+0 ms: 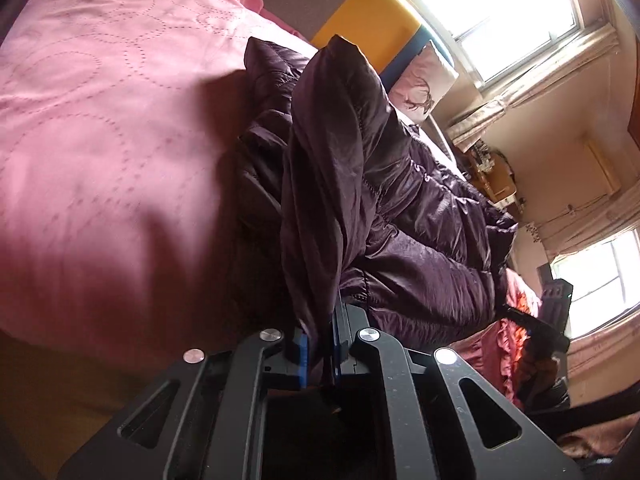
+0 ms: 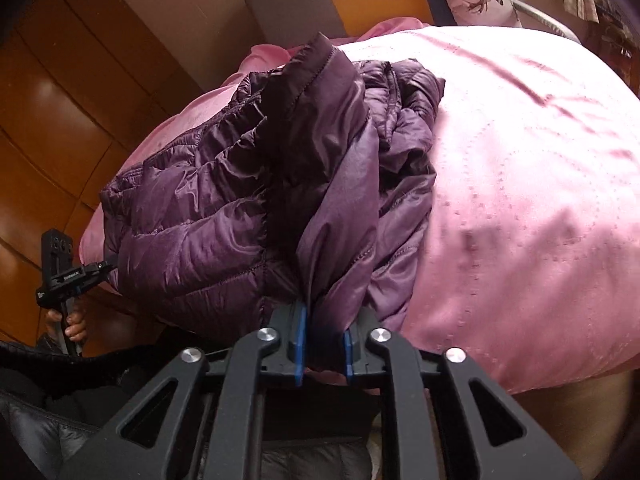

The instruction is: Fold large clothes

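A dark purple quilted puffer jacket [image 1: 400, 208] lies bunched on a pink bedspread [image 1: 100, 140]. My left gripper [image 1: 320, 344] is shut on a raised fold of the jacket's edge, which stands up between the blue pads. In the right wrist view the jacket [image 2: 192, 216] lies crumpled on the bedspread [image 2: 520, 200]. My right gripper [image 2: 326, 344] is shut on another raised fold of the jacket's hem. The left gripper [image 2: 68, 276] shows at the far left of the right wrist view; the right gripper [image 1: 552, 320] shows at the right of the left wrist view.
A yellow and blue headboard [image 1: 372, 20] and a pale pillow with a deer print [image 1: 424, 80] sit beyond the jacket. Bright windows [image 1: 492, 12] lie to the right. A wooden floor [image 2: 60, 112] lies left of the bed. A black padded garment [image 2: 40, 420] is at the lower left.
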Demonstrator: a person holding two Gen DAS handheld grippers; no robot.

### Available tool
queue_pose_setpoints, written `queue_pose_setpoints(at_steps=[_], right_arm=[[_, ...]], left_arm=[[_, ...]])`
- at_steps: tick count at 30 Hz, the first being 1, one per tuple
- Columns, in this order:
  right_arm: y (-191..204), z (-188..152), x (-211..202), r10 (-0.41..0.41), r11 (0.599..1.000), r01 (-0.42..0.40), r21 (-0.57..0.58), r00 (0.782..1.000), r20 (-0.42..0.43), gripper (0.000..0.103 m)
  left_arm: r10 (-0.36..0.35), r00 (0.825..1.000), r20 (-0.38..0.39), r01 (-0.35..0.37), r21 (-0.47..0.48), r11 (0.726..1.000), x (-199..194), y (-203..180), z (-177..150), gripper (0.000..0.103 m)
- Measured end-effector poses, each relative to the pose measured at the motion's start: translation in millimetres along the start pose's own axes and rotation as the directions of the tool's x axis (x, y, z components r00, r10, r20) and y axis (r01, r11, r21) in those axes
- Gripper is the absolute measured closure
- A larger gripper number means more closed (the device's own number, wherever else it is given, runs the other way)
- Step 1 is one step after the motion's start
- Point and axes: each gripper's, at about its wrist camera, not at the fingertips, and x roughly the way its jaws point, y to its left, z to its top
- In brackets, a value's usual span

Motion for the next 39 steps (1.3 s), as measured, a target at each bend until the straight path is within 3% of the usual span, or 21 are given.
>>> queue_pose_setpoints(at_steps=[1,2,4,5,6,10,12,13,14,16,18,19,23,28,33,39], right_arm=[[1,6,-2,-0.038,0.999,0.039,-0.013,0.999,0.024,0.055],[2,13,-3,-0.059,0.998,0.060,-0.017,0.997,0.054,0.040],[0,26,-4,-0.093,0.995,0.097,-0.028,0.990,0.109,0.039],[2,34,-2,-0.119,0.991,0.126,-0.045,0.985,0.127,0.039],[5,38,1,-0.136,0.988,0.146,-0.058,0.980,0.144,0.039],[8,72,25,-0.172,0.977,0.191,-0.098,0.969,0.176,0.040],[7,75,35,-0.165,0.977,0.184,-0.111,0.973,0.161,0.047],[11,78,38,-0.162,0.976,0.180,-0.124,0.976,0.144,0.061],[12,81,43,-0.167,0.973,0.185,-0.140,0.977,0.130,0.075],[16,81,47,-0.182,0.965,0.202,-0.168,0.975,0.126,0.088],[20,78,38,-0.186,0.962,0.209,-0.173,0.973,0.138,0.093],[25,76,34,-0.186,0.962,0.212,-0.175,0.971,0.153,0.094],[38,78,-3,-0.154,0.965,0.197,-0.174,0.961,0.231,0.096],[48,103,-30,-0.126,0.970,0.184,-0.156,0.938,0.323,0.096],[41,146,-5,-0.163,0.975,0.204,-0.083,0.922,0.351,0.096],[26,186,33,-0.262,0.961,0.276,0.011,0.899,0.351,0.096]], left_arm=[[0.042,0.999,0.014,-0.043,0.020,0.999,-4,-2,-1,0.093],[0.083,0.996,0.030,-0.084,0.044,0.995,-5,-5,2,0.085],[0.128,0.990,0.065,-0.133,0.081,0.988,-4,-12,14,0.065],[0.140,0.986,0.095,-0.149,0.086,0.985,-6,-14,20,0.046],[0.139,0.982,0.130,-0.152,0.092,0.984,-9,-16,26,0.037],[0.115,0.977,0.178,-0.137,0.117,0.984,-6,-19,53,0.036],[0.115,0.977,0.178,-0.138,0.120,0.983,1,-18,63,0.037],[0.114,0.979,0.168,-0.136,0.126,0.983,8,-16,67,0.037],[0.115,0.981,0.158,-0.136,0.132,0.982,13,-16,69,0.038],[0.105,0.985,0.139,-0.127,0.161,0.979,19,-21,69,0.071],[0.103,0.982,0.156,-0.134,0.198,0.971,19,-27,68,0.093],[0.095,0.982,0.162,-0.128,0.210,0.969,15,-30,67,0.096],[0.066,0.976,0.206,-0.110,0.214,0.971,-3,-39,69,0.099],[0.036,0.954,0.297,-0.102,0.211,0.972,-28,-49,86,0.099],[0.065,0.937,0.343,-0.140,0.198,0.970,-18,-52,124,0.099],[0.128,0.932,0.340,-0.189,0.153,0.970,26,-48,177,0.101]])
